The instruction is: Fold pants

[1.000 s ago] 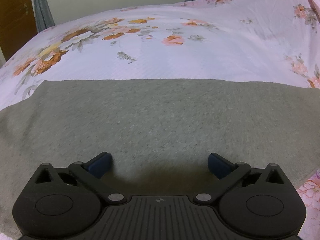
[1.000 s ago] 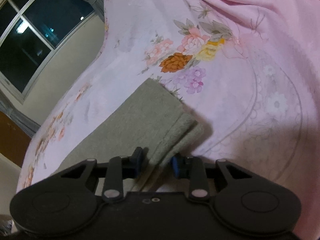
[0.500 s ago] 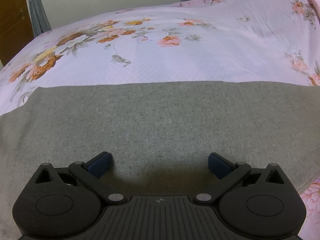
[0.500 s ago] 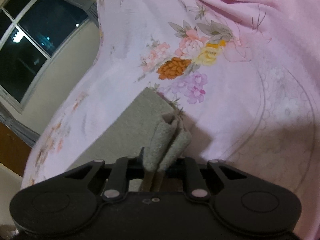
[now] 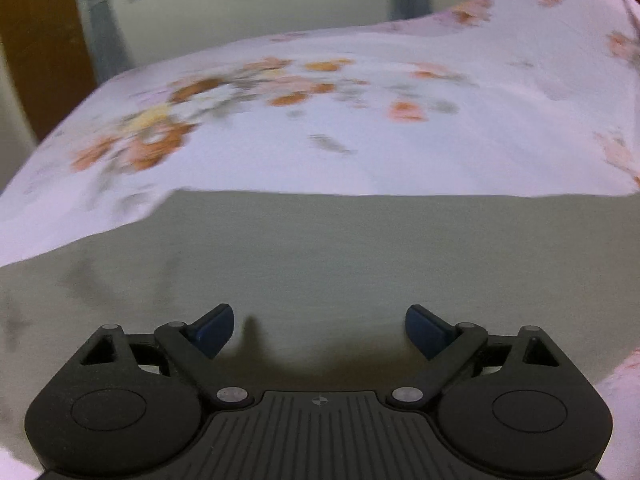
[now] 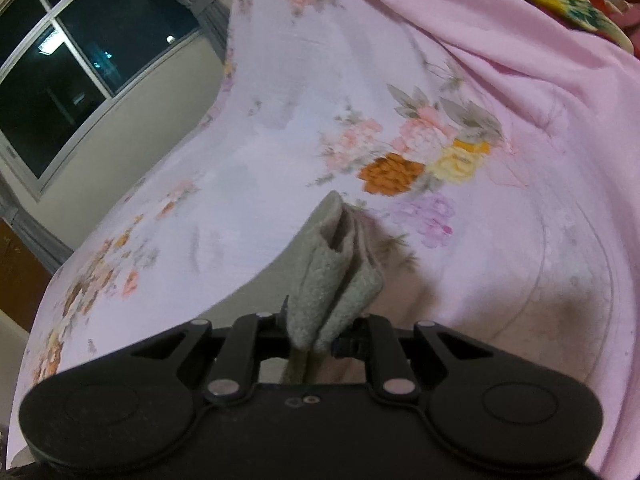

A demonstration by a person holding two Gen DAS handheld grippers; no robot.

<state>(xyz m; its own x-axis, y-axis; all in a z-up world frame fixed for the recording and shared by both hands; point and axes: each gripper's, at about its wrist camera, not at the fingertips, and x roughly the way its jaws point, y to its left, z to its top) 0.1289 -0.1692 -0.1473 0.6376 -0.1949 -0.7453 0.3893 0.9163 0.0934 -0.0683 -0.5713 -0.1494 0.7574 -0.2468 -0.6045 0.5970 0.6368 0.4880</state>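
The grey pants lie spread on the bed, filling the lower half of the left wrist view. My left gripper is open, its blue pads wide apart just above the fabric, holding nothing. In the right wrist view, my right gripper is shut on a bunched end of the grey pants. The folded layers stick up between the fingers and are lifted off the sheet. The rest of the pants trails away to the lower left.
A pink floral bedsheet covers the bed. A plain pink blanket lies at the right. A dark window and grey curtains stand behind the bed, with a brown wooden panel at the left.
My right gripper closed on the pants' end and lifted it, so the fabric bunched up. The left gripper stayed open and tilted up a little; the pants now wrinkle at the left.
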